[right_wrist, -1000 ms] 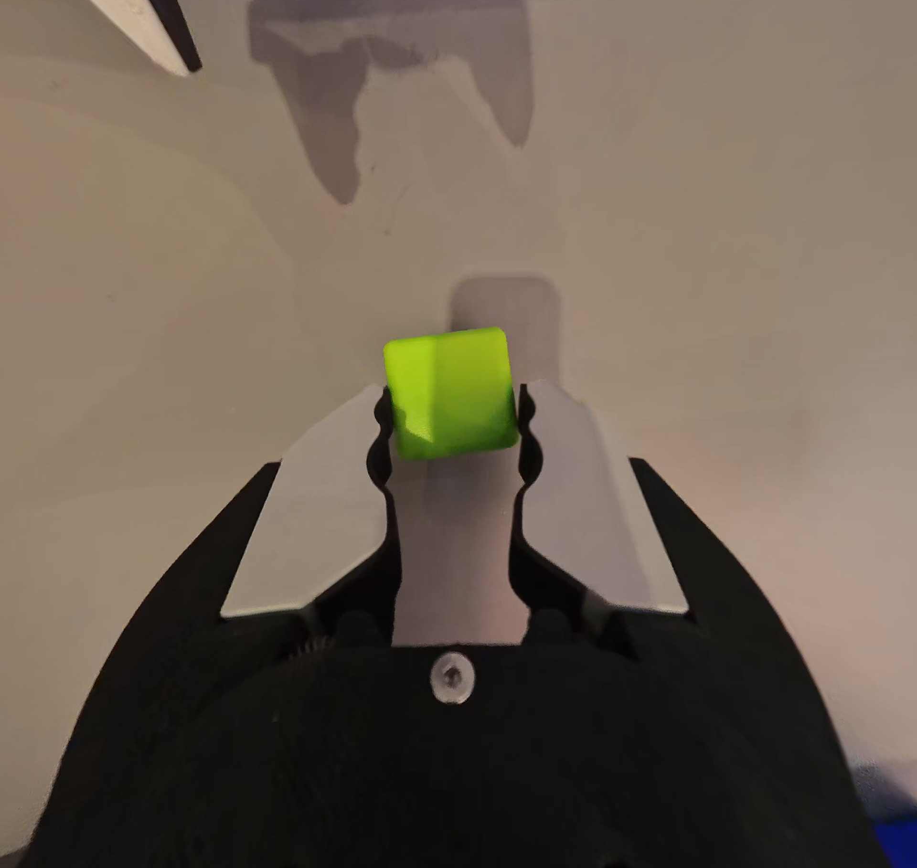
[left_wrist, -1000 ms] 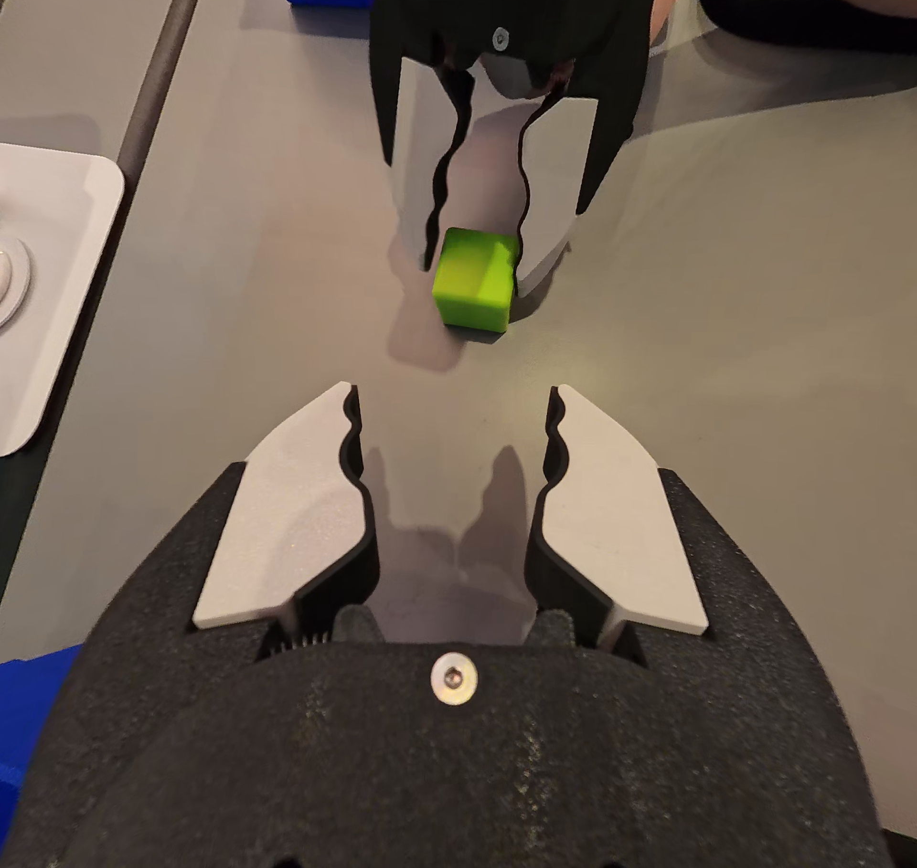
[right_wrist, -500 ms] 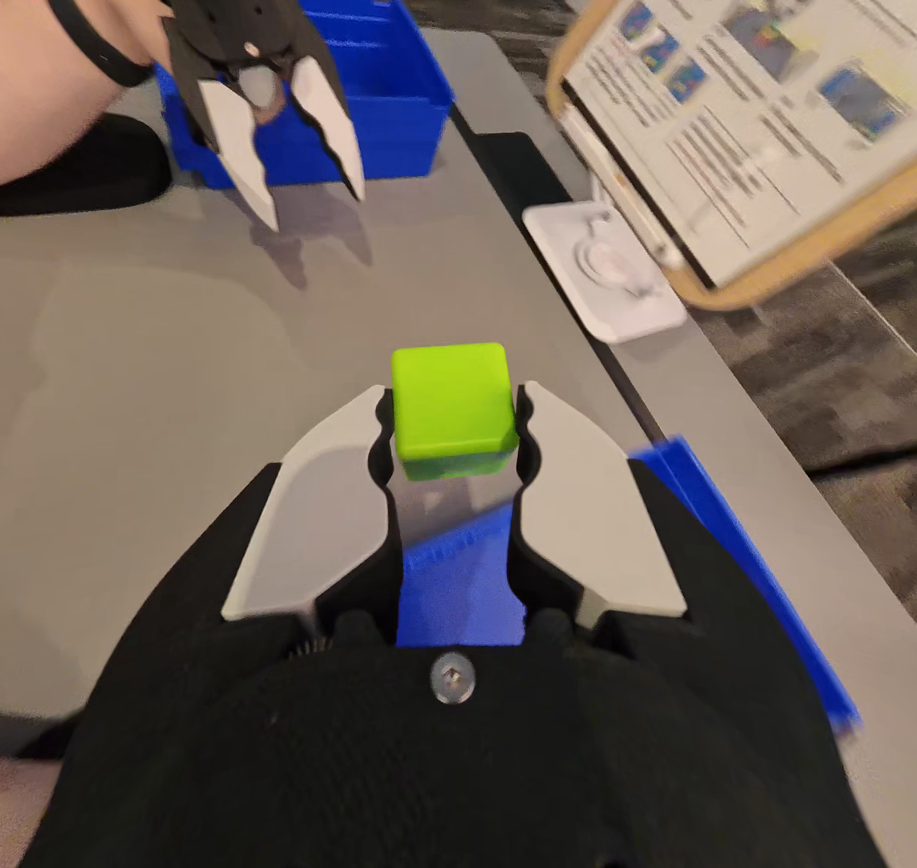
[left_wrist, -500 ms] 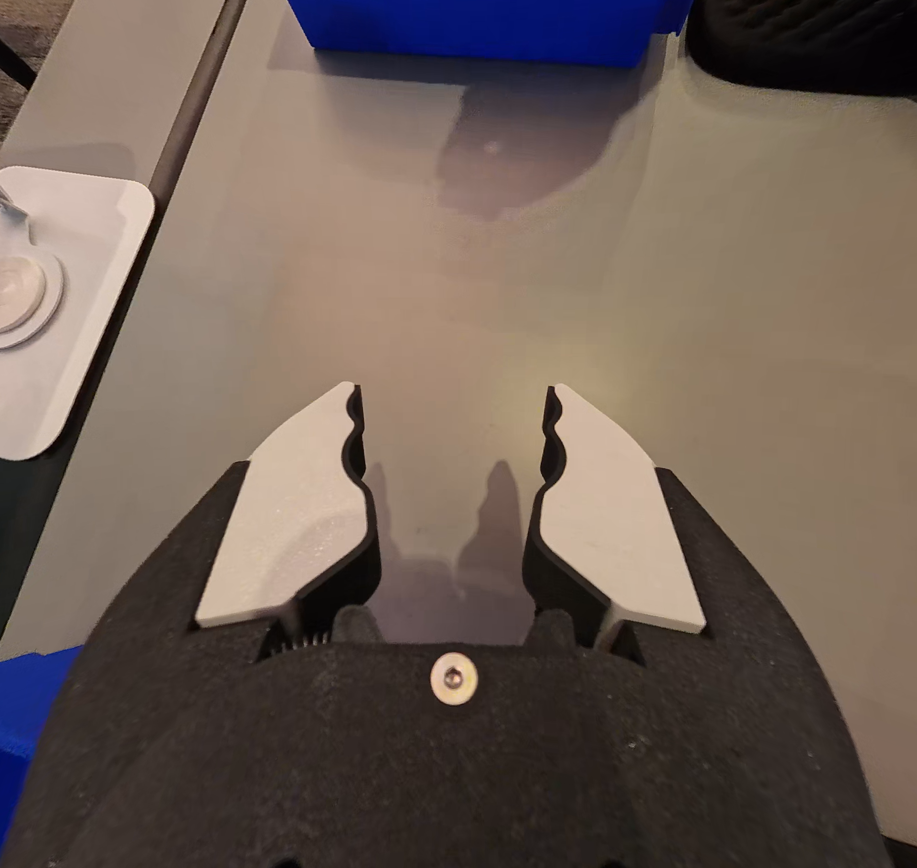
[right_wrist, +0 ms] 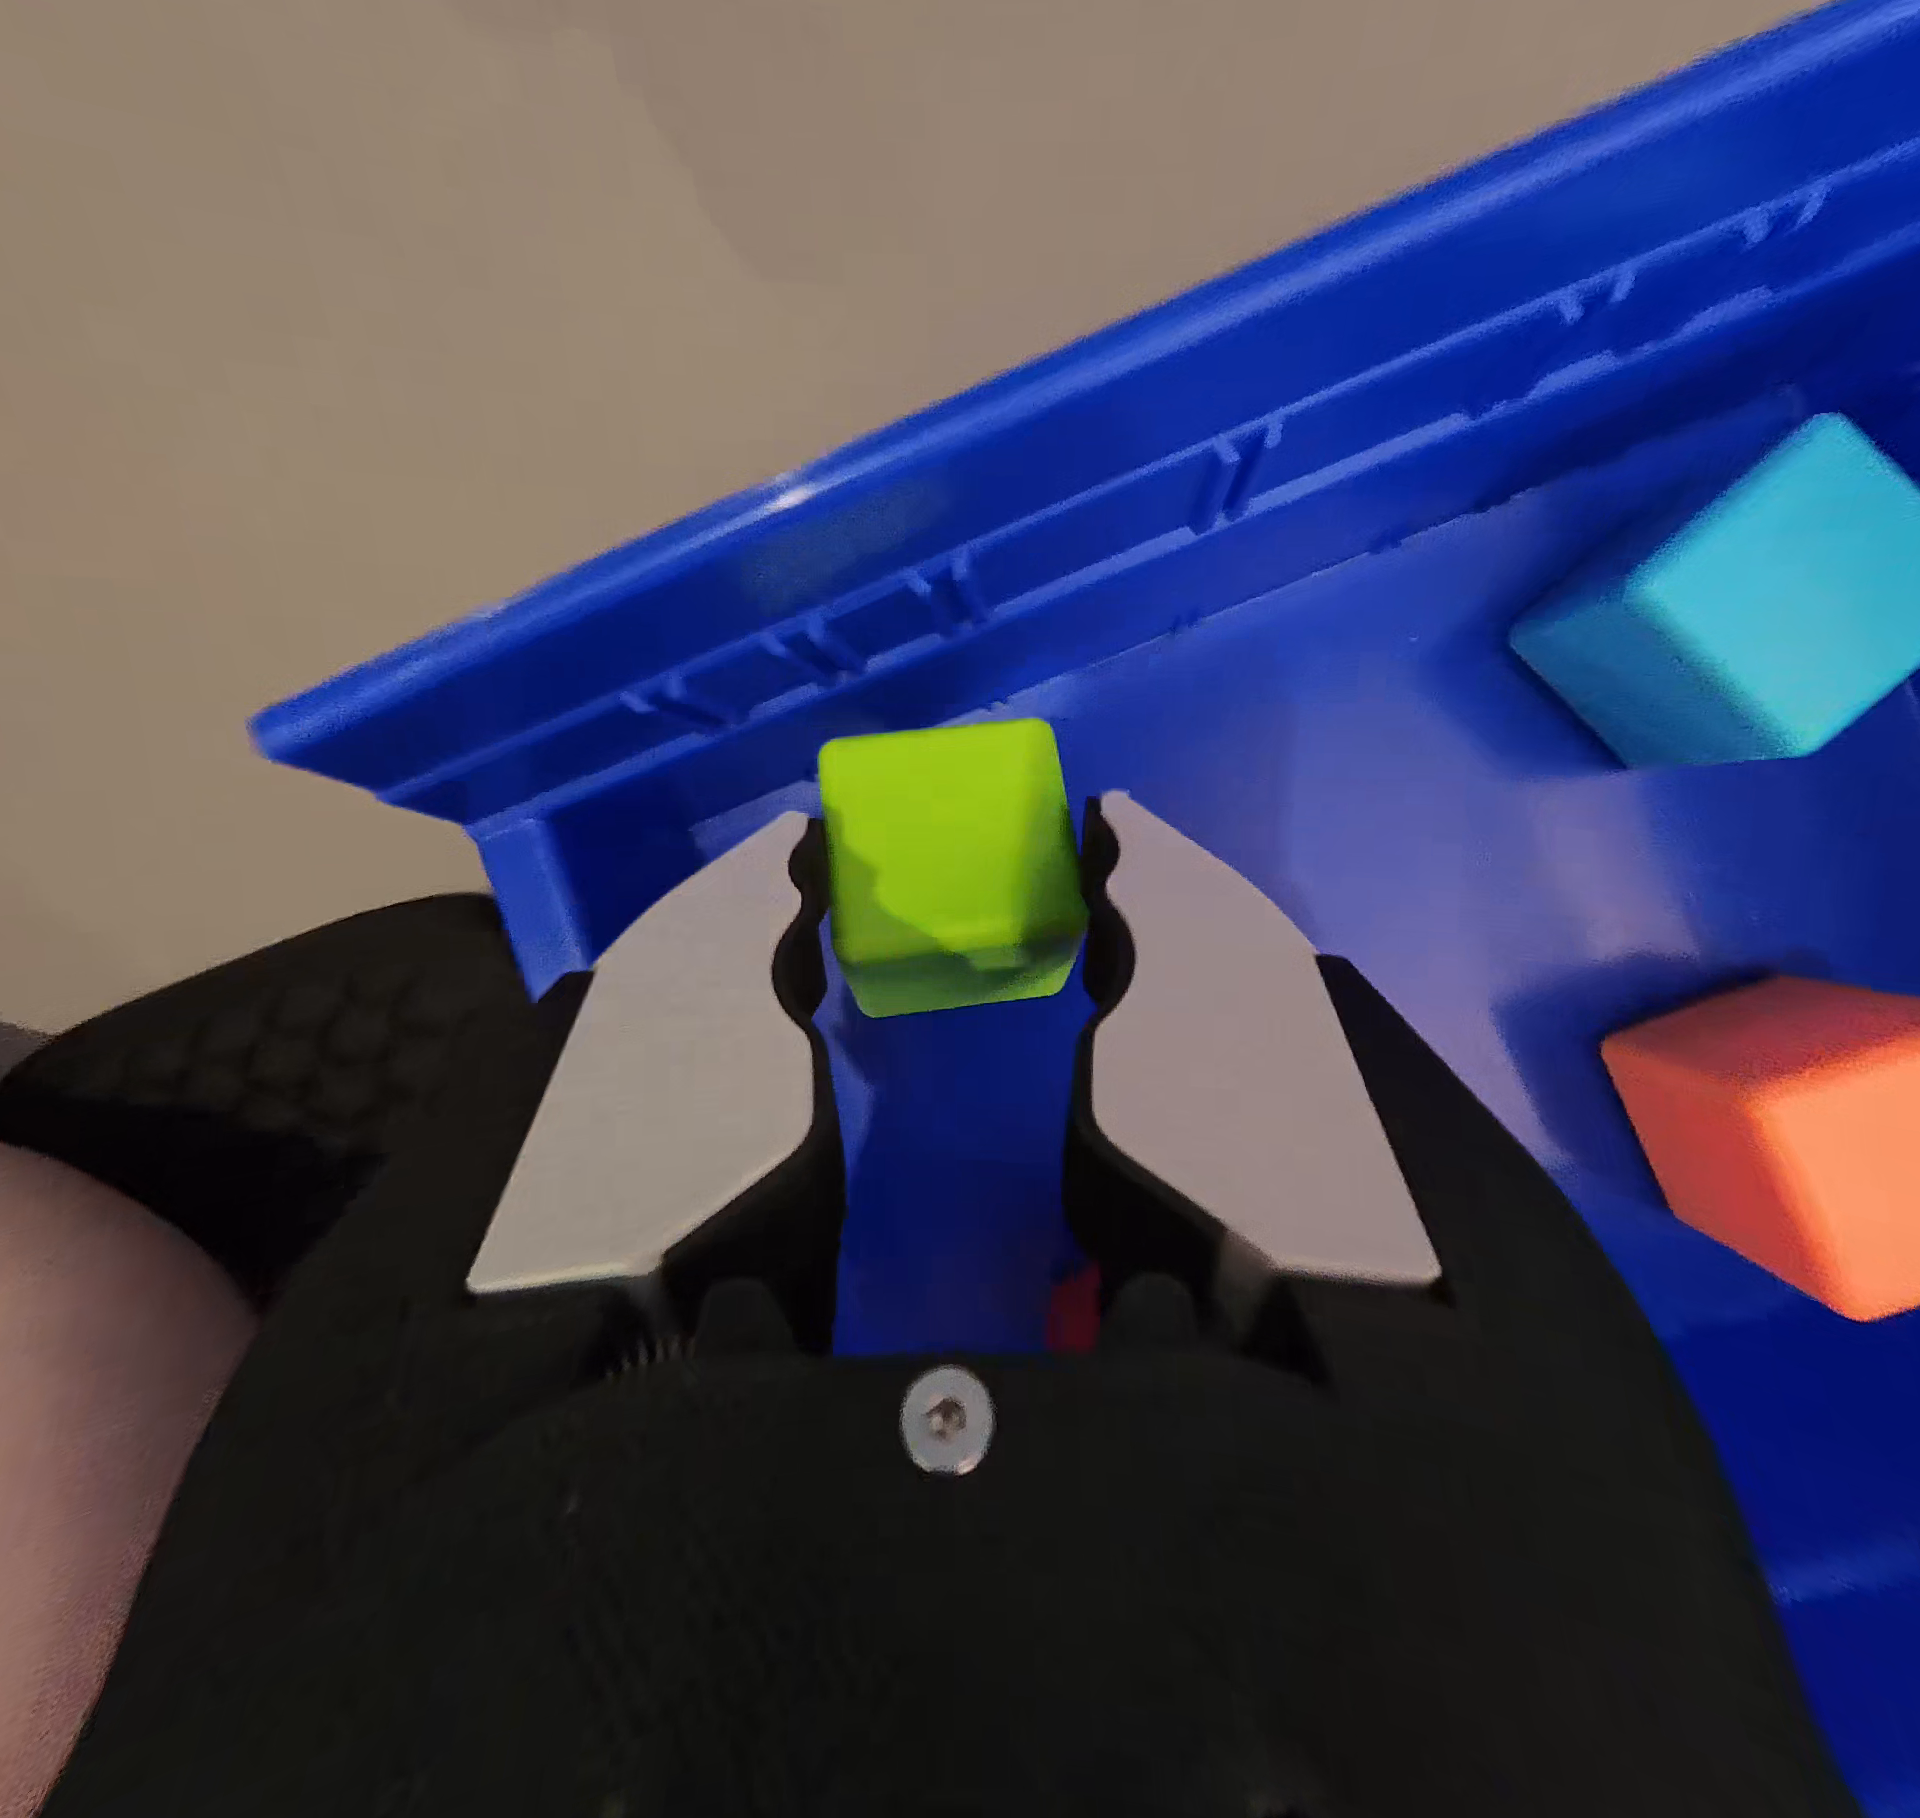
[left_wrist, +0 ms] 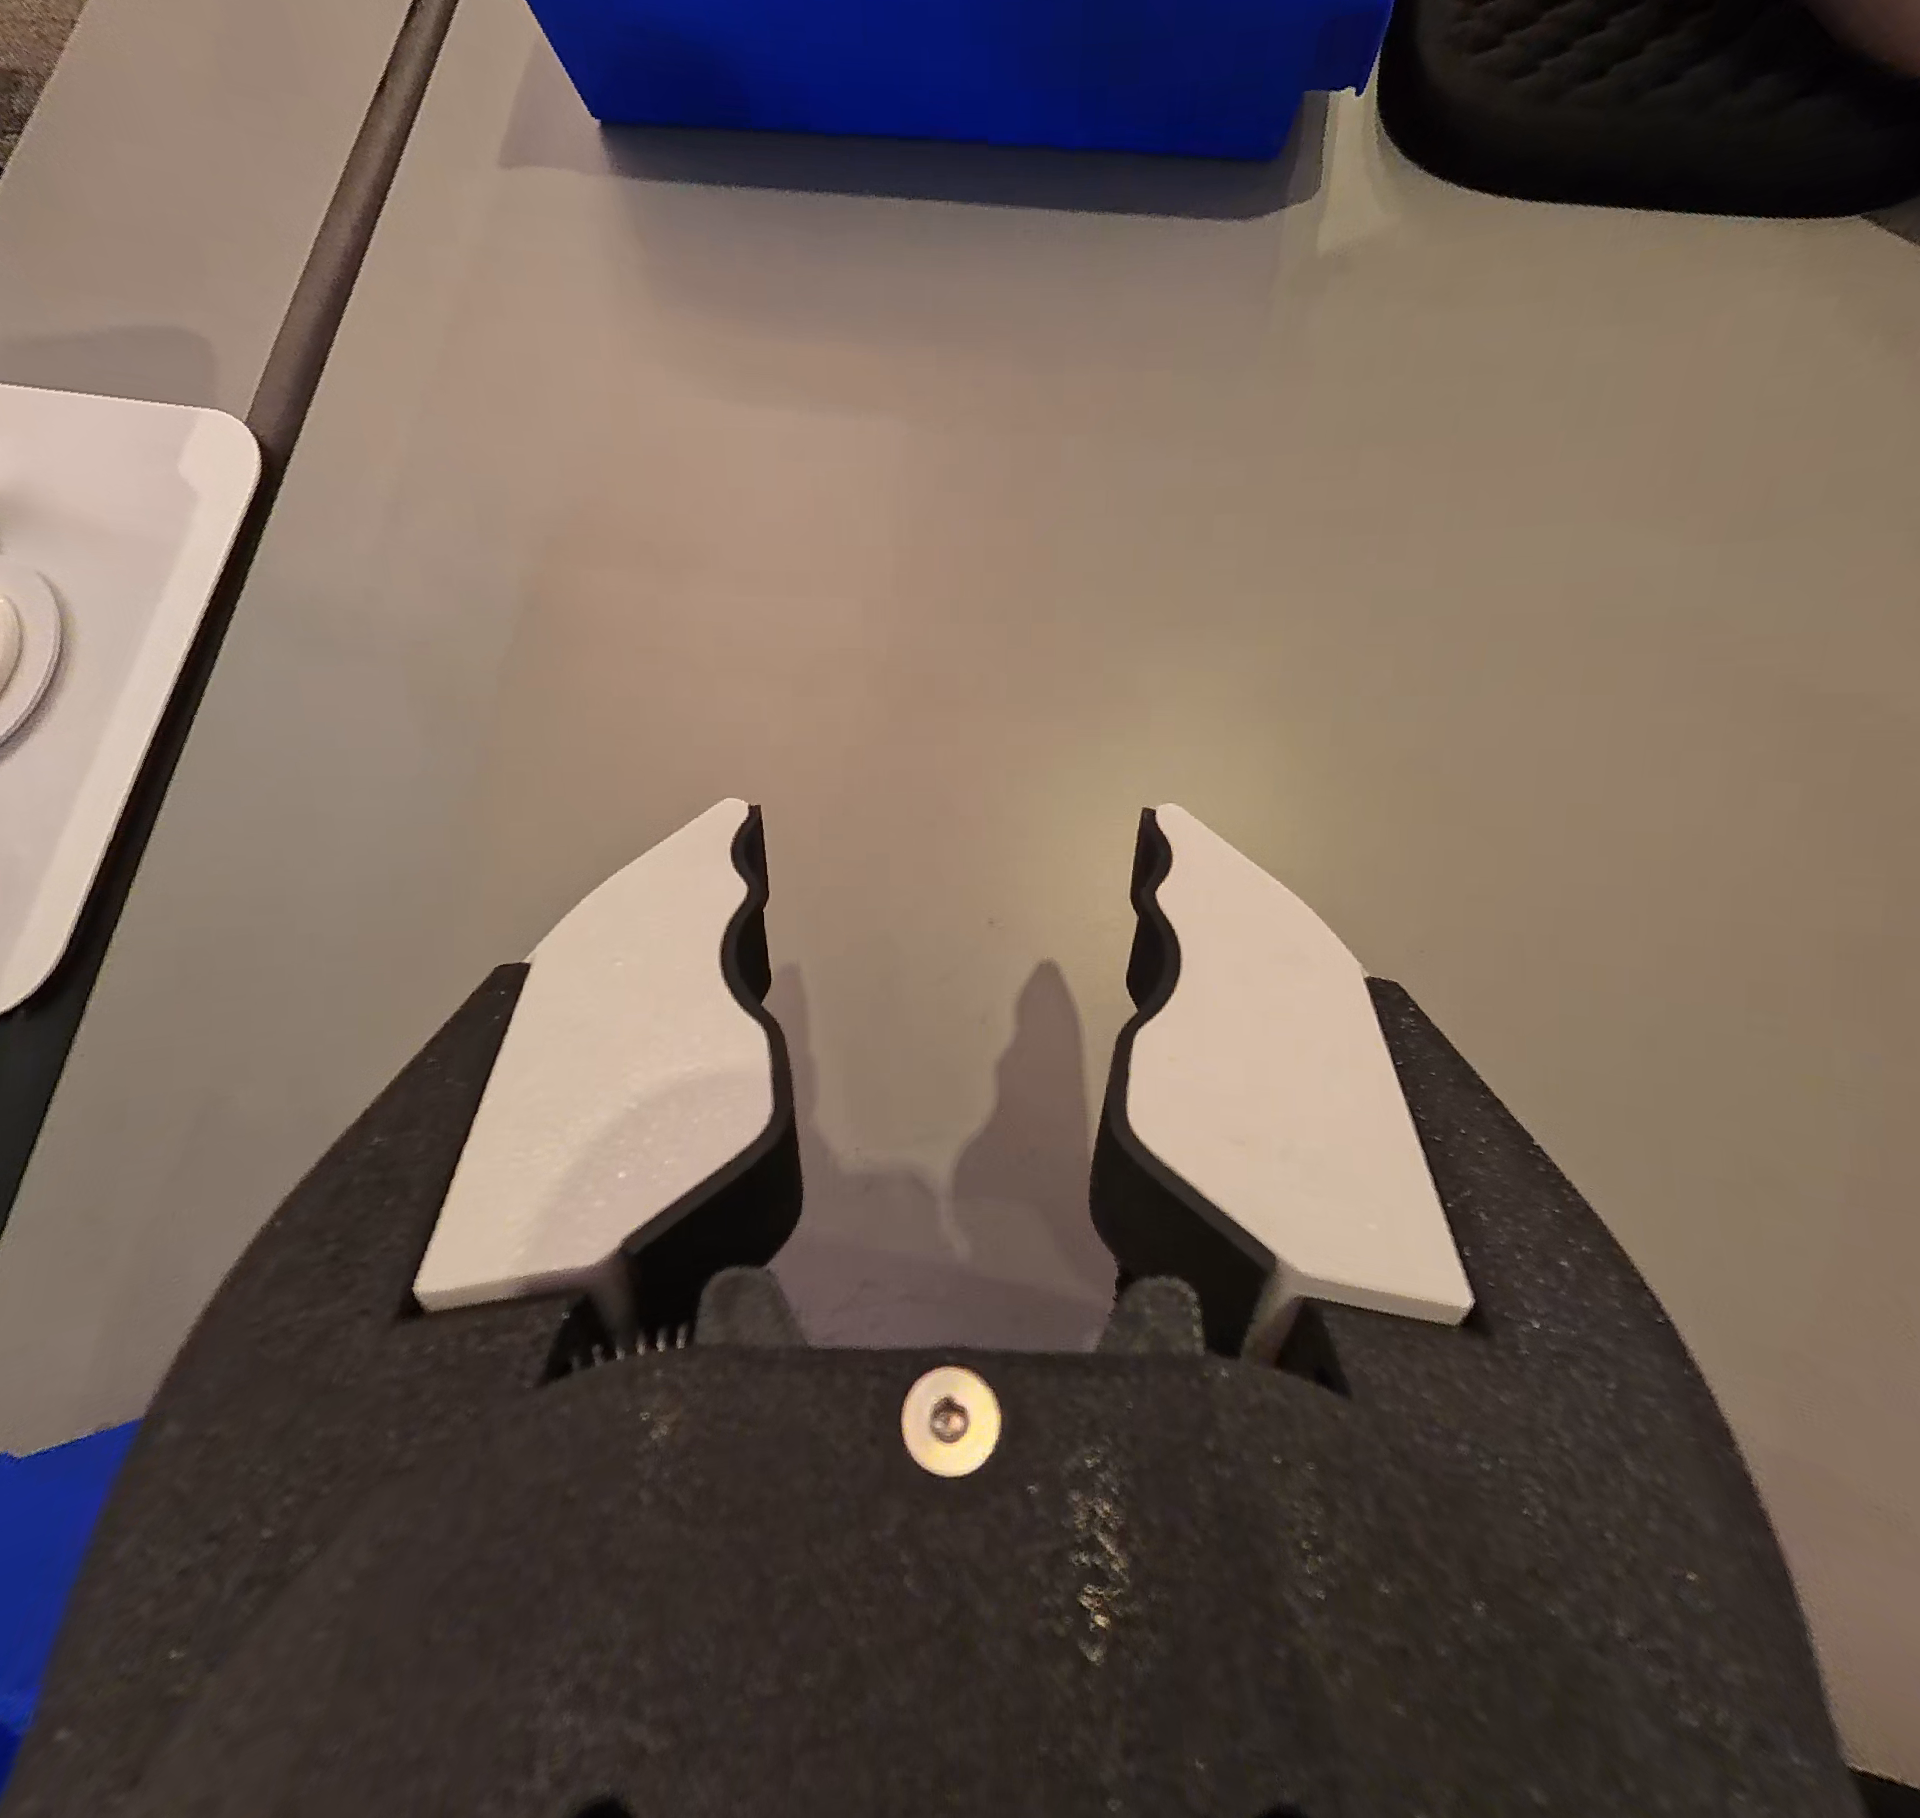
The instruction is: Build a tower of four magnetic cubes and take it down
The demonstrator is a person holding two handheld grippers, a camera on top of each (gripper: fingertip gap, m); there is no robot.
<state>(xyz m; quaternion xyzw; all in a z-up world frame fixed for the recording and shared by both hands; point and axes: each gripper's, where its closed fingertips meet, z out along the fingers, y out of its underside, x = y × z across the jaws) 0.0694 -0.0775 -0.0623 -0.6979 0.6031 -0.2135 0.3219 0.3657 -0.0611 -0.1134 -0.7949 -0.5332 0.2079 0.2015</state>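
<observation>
One green cube (right_wrist: pixel 940 864) pinched at tips of right claw (right_wrist: pixel 948 880), over blue bin (right_wrist: pixel 1351 438); cyan cube (right_wrist: pixel 1725 605), orange cube (right_wrist: pixel 1787 1134) inside, to its right. Looks light, rigid, smooth; flat opposite faces suit grip. Left claw (left_wrist: pixel 948 833) open, empty, above desk (left_wrist: pixel 1039 521).

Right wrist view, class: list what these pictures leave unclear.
- Blue bin: motion-blurred, cropped by the right edge.
- Red patch: mostly hidden behind the right hand-held gripper clamping the green cube.
- Cyan cube, orange cube: cut off at right.
</observation>
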